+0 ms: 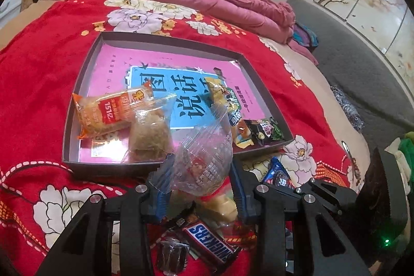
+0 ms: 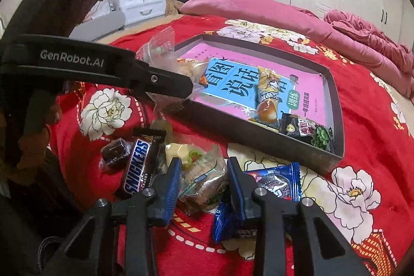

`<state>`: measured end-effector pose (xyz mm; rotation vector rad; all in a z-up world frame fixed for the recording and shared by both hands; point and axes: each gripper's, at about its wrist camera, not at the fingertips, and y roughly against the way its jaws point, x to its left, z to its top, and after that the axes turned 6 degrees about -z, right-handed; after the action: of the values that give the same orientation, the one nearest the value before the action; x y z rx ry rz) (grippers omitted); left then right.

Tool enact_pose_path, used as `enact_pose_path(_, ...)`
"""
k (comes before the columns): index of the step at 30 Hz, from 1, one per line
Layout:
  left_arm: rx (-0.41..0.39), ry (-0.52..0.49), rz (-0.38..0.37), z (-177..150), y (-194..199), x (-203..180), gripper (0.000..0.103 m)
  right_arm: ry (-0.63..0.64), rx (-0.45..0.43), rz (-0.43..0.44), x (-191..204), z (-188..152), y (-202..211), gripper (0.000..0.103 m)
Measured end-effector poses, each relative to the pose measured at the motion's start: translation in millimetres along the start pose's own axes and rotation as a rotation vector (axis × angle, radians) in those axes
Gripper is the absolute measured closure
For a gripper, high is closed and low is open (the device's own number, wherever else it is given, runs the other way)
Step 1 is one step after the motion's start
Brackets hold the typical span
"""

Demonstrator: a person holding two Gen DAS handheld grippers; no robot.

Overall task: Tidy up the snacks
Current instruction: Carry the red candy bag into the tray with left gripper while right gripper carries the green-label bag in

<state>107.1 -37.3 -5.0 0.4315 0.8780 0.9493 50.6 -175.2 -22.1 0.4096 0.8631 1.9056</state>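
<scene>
Left claw [image 1: 199, 180] is pinched narrow on a clear wrapped snack [image 1: 204, 159], lifted just short of the box [image 1: 77, 100] near wall. Right claw [image 2: 203, 188] is clamped on a clear-wrapped biscuit [image 2: 204, 177] that sits on the bed [image 2: 375, 146], in the loose pile.

Risks:
- Left grip is on crinkly film, not the solid part. Film could slide through the pads and drop the snack on the rim or outside the box.
- The dangling packet could clip the near wall if carried in too low. The box sits on soft bedding, so a bump would probably shift or tip it.
- Right claw's right finger sits on the edge of the blue packet [image 2: 271, 188]. Lifting may drag it along, or flick it away.
- The two claws are close in the right wrist view, left one at 10 o'clock of the pile. Simultaneous moves toward the box could collide.

Around:
- Box already holds an orange packet [image 1: 103, 113] and a floss cake [image 1: 150, 139] at its near-left, a yellow bar [image 2: 269, 92] mid-right, and a green-pea packet [image 2: 310, 133] at the near-right corner. Middle and far half are free, so drop there.
- Still outside: Snickers [image 2: 137, 167] at 9 o'clock of the right claw, dark candy [image 2: 113, 151] beyond it, and a pale candy [image 2: 178, 149] at 12.
- Pink quilt [image 1: 245, 4] bunched behind the box, well apart, not a factor.
</scene>
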Motion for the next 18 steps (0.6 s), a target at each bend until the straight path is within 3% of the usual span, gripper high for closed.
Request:
enact_pose_path(7,-0.011,-0.003,0.004,0.1,0.8,-2.1,0.061,0.034,0.006,-0.026,4.6,-1.8,-5.5,0.067)
enact_pose_path(18,-0.077,0.003,0.010,7.5,16.8,4.9,0.061,-0.132,-0.066,0.049,-20.3,11.8,14.6,0.068)
